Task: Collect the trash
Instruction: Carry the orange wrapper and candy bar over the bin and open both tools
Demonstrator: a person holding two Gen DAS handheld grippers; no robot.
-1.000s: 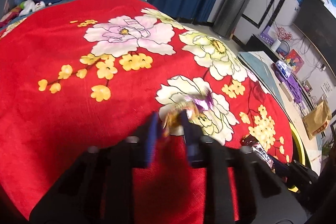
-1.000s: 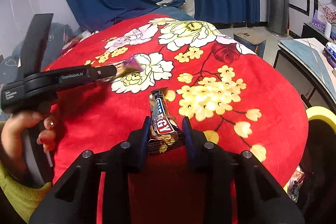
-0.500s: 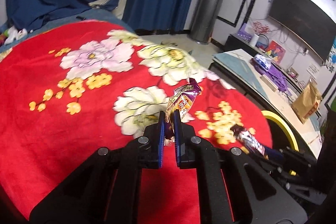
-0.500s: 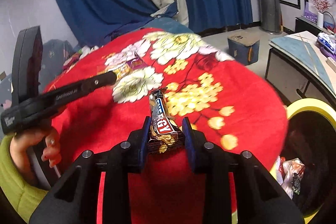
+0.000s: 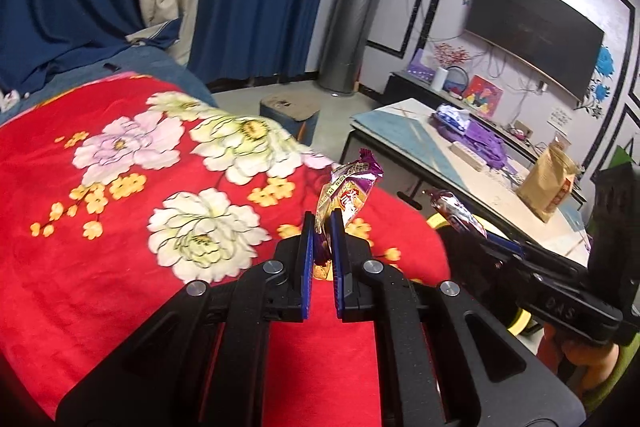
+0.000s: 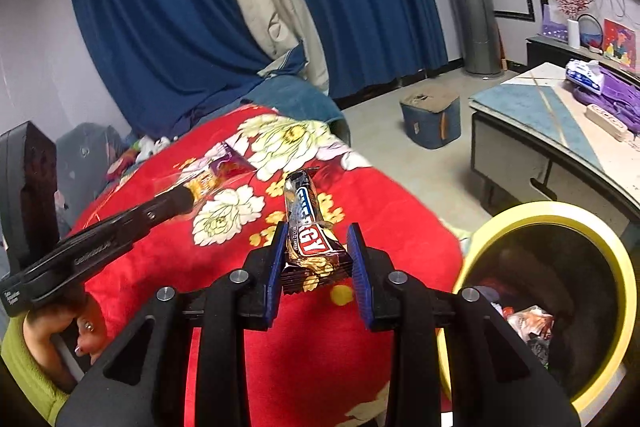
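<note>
Wrappers fill both grippers. Left view — left gripper (image 5: 321, 227) pinches a purple wrapper (image 5: 347, 190) above the blanket (image 5: 120, 227). Right view — right gripper (image 6: 318, 247) clamps a bar (image 6: 306, 227); bin (image 6: 560, 211) just right — best release over its mouth.

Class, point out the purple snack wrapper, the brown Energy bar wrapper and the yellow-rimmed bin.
purple snack wrapper (image 5: 347, 187), left wrist view, printed middle.
brown Energy bar wrapper (image 6: 306, 227), right wrist view, label.
yellow-rimmed bin (image 6: 560, 211), right wrist view, far rim.

Crinkled purple-and-gold foil snack wrapper (image 5: 347, 193): upright, lifted above bed. Dark glossy candy-bar wrapper with red-and-white lettering (image 6: 307, 233): flat, lengthwise, raised. Yellow-rimmed round black trash bin (image 6: 560, 209): open, holding litter.
</note>
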